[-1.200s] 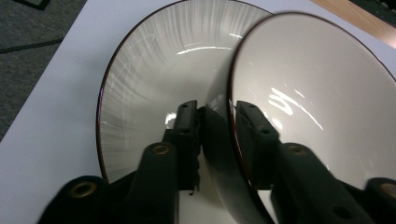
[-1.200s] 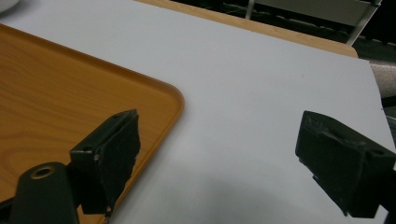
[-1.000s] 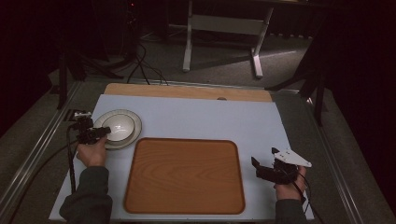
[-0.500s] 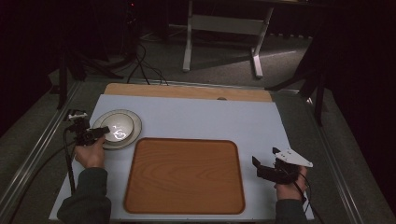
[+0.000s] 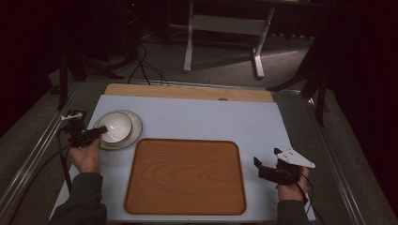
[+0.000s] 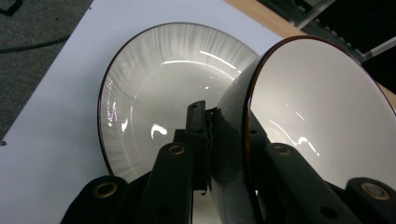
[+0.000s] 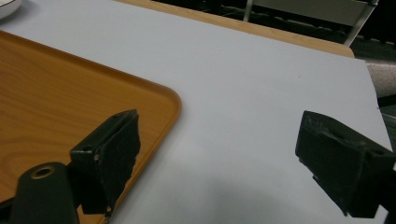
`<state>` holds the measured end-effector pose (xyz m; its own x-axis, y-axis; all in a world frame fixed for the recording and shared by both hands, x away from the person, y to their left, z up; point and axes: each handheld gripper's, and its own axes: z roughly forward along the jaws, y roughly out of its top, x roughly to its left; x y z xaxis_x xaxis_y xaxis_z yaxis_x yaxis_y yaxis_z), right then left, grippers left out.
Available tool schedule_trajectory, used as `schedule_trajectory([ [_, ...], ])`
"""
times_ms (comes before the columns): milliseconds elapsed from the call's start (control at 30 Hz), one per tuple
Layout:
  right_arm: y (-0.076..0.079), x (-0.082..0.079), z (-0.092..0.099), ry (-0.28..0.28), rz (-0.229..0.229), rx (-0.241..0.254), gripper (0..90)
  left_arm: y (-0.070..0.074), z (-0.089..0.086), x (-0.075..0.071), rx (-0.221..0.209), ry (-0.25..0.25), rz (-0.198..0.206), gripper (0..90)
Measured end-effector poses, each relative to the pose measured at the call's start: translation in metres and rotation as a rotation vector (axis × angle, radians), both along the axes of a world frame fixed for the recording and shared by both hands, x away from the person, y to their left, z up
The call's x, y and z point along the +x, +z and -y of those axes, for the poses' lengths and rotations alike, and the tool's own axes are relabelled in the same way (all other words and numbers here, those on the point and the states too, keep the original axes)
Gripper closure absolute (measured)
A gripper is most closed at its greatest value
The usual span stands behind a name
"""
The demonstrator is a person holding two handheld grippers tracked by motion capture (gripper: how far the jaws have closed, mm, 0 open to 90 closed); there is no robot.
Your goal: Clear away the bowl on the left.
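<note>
the left gripper [image 6: 224, 140] is clamping the rim of a white bowl [image 6: 322, 112], tilting it above a white plate [image 6: 159, 79] at the bench's [image 5: 206, 117] left side; whether the bowl is touching the plate is unclear. the right gripper [image 7: 219, 158] is standing released, jaws wide apart, just beside the wooden tray [image 5: 185, 176].

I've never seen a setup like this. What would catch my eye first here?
Probably the white bowl, tipped on edge over a plate at the table's left, its rim pinched by the left claw. Next, the big wooden tray in the middle, with the right claw open beside it.
</note>
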<state>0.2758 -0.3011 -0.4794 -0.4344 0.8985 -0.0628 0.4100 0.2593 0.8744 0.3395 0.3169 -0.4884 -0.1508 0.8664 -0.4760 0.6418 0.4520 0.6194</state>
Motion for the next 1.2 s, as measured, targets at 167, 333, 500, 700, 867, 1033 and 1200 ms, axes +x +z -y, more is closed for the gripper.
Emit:
schedule_trajectory([
  [167, 0.000, 0.000, 0.000, 0.000, -0.001, 0.002, 13.4, 0.009, 0.000, -0.010, -0.008, -0.017, 0.038, 80.3],
  [333, 0.000, 0.000, 0.000, 0.001, 0.001, 0.001, 13.4, 0.018, 0.005, -0.022, 0.008, -0.034, 0.076, 80.3],
  [500, 0.001, -0.001, 0.000, -0.001, 0.002, 0.002, 13.4, 0.022, 0.009, -0.033, -0.004, -0.045, 0.116, 80.3],
  [700, 0.000, -0.001, 0.000, 0.001, 0.001, 0.000, 13.4, 0.016, 0.013, -0.043, -0.014, -0.044, 0.136, 80.3],
  [867, 0.001, -0.001, 0.000, 0.002, 0.002, -0.001, 13.4, 0.015, 0.019, -0.044, -0.009, -0.068, 0.128, 80.3],
  [1033, 0.001, -0.001, 0.001, 0.004, 0.006, 0.001, 13.4, 0.017, 0.025, -0.046, -0.014, -0.094, 0.134, 80.3],
  [1200, 0.002, -0.002, 0.002, 0.006, 0.011, 0.004, 13.4, 0.022, 0.032, -0.049, -0.004, -0.118, 0.147, 80.3],
])
